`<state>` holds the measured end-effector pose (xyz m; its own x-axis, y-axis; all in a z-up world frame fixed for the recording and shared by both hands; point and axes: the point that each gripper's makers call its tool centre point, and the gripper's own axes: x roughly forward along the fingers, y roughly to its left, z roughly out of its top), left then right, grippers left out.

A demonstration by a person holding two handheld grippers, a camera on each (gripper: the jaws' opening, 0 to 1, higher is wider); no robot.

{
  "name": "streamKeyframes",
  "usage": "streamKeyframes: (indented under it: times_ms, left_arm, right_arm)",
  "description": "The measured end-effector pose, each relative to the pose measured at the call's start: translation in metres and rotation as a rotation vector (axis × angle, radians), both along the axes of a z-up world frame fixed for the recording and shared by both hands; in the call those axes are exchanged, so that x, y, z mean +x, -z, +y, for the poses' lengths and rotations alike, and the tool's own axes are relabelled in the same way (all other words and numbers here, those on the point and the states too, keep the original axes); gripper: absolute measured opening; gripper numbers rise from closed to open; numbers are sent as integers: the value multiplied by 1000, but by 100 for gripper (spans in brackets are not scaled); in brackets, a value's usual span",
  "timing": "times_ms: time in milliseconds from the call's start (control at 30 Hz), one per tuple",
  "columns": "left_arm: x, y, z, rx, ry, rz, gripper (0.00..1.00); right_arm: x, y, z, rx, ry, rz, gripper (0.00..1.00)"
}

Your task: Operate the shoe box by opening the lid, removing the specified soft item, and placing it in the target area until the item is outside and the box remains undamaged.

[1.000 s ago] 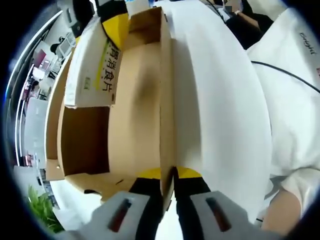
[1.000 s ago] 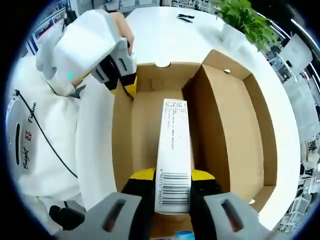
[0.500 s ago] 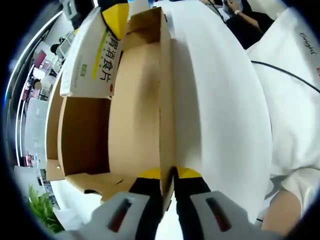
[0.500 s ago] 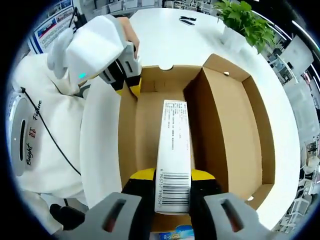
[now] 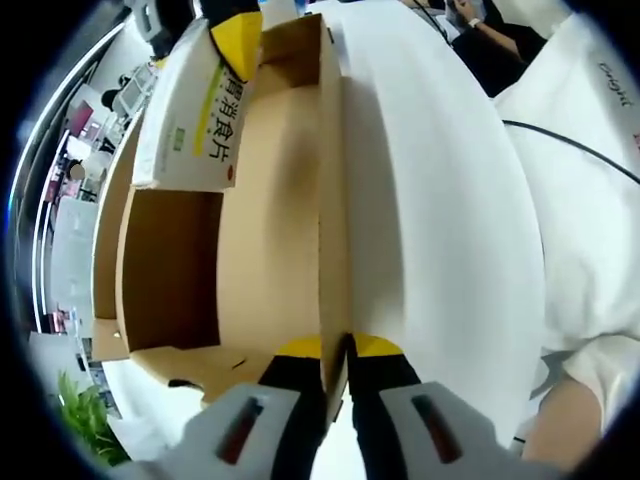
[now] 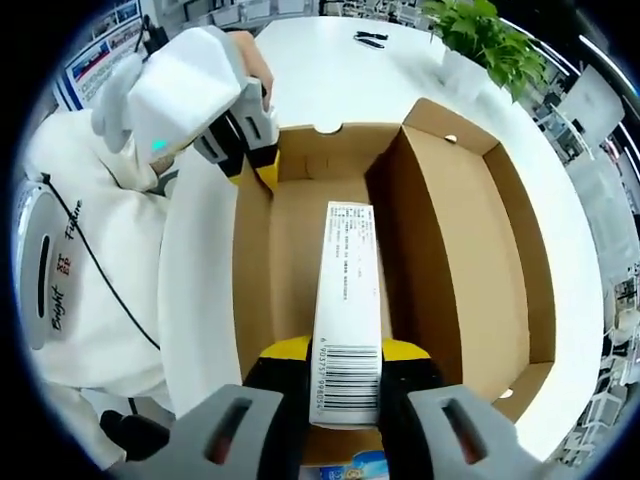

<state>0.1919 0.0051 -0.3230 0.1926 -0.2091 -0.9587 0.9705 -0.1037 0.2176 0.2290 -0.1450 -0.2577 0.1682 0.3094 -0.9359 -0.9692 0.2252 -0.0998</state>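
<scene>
The brown cardboard shoe box (image 5: 270, 230) lies open on the white table. My left gripper (image 5: 337, 346) is shut on the top edge of the box's side wall. My right gripper (image 6: 345, 350) is shut on a long white carton (image 6: 348, 290) with a barcode and holds it over the box's floor (image 6: 290, 240). In the left gripper view the same carton (image 5: 195, 120), with Chinese print and a yellow-green stripe, hangs above the box's far end, held by the right gripper (image 5: 235, 30). The left gripper (image 6: 260, 165) clamps the wall at the box's far left corner. The lid (image 6: 480, 260) lies folded open to the right.
A white table (image 6: 330, 70) runs all round the box. A potted plant (image 6: 480, 40) and a small black item (image 6: 370, 38) stand at its far side. A person's white sleeve (image 6: 80, 250) with a black cable lies to the left.
The carton has risen slightly and drifted toward the box's far end in the left gripper view. My left gripper stays clamped on the wall, and the box has not moved.
</scene>
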Motion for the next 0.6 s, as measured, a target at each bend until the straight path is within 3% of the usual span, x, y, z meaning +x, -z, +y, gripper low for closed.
streamKeyframes:
  times_ms: [233,300,400,600]
  left_arm:
    - [0,0,0,0,-5,2,6]
    - [0,0,0,-1,-4,0,6]
    - [0,0,0,-5,-1,-4,6]
    - [0,-1,1,-4,-2,0,6]
  right_arm:
    - [4,0,-10,-22,27,-15,22]
    - [17,0,-6,39,82,-95,22]
    - [7,7,-9,54,64,-30,22]
    - [12,-7,-15,57,82,-88,22]
